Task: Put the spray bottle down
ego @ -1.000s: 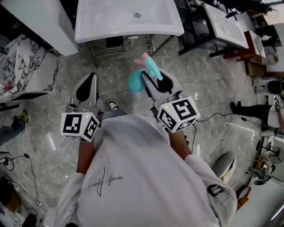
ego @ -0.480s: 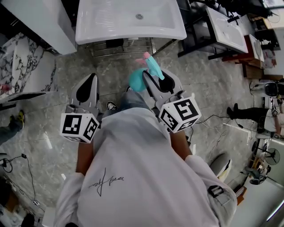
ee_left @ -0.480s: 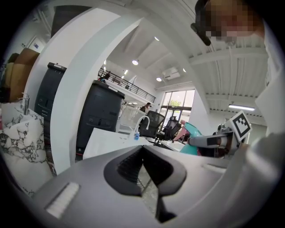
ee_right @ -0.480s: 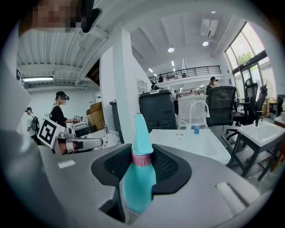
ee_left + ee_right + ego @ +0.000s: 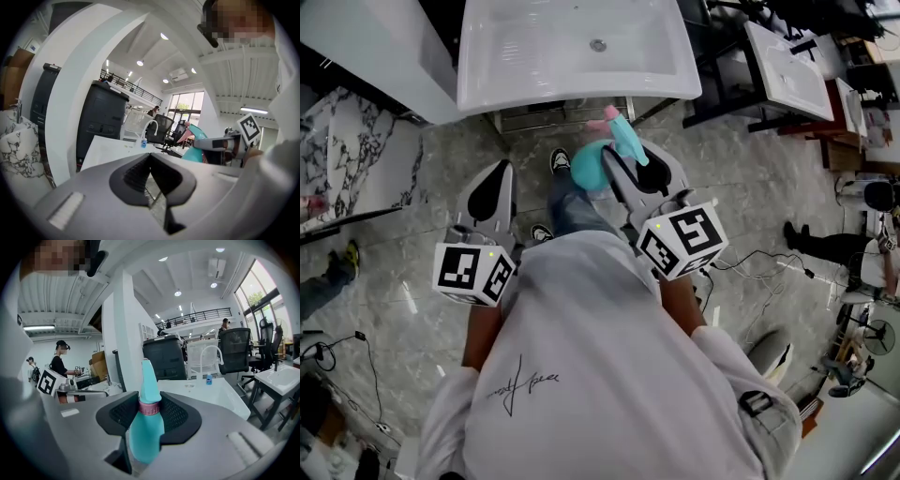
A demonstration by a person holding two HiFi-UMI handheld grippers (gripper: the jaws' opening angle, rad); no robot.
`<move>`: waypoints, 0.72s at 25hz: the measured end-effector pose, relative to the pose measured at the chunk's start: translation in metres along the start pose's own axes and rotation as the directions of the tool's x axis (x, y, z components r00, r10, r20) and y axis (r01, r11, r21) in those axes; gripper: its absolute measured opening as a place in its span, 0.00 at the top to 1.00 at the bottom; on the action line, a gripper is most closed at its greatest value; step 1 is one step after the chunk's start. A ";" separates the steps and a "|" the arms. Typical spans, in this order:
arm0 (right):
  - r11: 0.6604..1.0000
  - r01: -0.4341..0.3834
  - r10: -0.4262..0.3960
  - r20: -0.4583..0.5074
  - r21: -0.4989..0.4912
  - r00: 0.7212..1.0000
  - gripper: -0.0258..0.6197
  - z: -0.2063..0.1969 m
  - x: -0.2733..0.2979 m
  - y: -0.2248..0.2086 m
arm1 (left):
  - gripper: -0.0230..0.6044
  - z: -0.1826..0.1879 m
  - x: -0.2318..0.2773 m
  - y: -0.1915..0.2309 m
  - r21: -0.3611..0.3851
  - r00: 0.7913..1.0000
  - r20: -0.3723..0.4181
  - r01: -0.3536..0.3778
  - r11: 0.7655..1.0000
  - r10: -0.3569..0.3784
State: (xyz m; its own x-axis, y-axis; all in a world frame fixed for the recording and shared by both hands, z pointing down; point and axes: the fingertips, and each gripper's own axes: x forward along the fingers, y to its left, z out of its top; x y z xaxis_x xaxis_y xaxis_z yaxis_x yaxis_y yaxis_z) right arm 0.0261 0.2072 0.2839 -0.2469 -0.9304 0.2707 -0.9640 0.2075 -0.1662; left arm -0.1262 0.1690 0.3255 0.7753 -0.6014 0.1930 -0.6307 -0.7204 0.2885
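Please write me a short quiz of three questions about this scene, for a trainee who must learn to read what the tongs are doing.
1. What do the right tongs grip? A) a cloth B) a teal spray bottle C) a tap
2. True or false: the left tongs hold a second bottle.
3. Fill in: the collar on the bottle's neck is ____ in colour.
Key: 1 B; 2 false; 3 pink.

The left gripper (image 5: pixel 150 157), jaws closed together; beyond it, a white sink (image 5: pixel 110 149) with a faucet (image 5: pixel 149 127); far right, the right gripper (image 5: pixel 200 143) clasping a teal spray bottle (image 5: pixel 191 153).
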 end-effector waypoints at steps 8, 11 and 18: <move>0.999 -0.051 0.051 0.002 0.016 0.999 0.75 0.020 0.069 -0.051 | 0.96 0.023 0.069 0.030 0.016 0.999 -0.019 -0.033 0.999 0.033; 0.997 -0.077 0.077 -0.005 0.027 0.997 0.75 0.028 0.100 -0.065 | 0.96 0.036 0.093 0.049 0.024 0.998 -0.023 -0.058 0.998 0.058; 0.991 -0.130 0.130 -0.008 0.032 0.991 0.75 0.050 0.161 -0.100 | 0.96 0.064 0.147 0.080 0.014 0.994 -0.019 -0.104 0.994 0.104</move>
State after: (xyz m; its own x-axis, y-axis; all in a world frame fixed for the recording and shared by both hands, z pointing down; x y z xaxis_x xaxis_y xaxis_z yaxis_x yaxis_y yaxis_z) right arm 0.0880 0.0211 0.2971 -0.3712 -0.8930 0.2546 -0.9201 0.3170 -0.2300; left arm -0.0650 0.0005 0.3168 0.7059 -0.6665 0.2396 -0.7082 -0.6590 0.2533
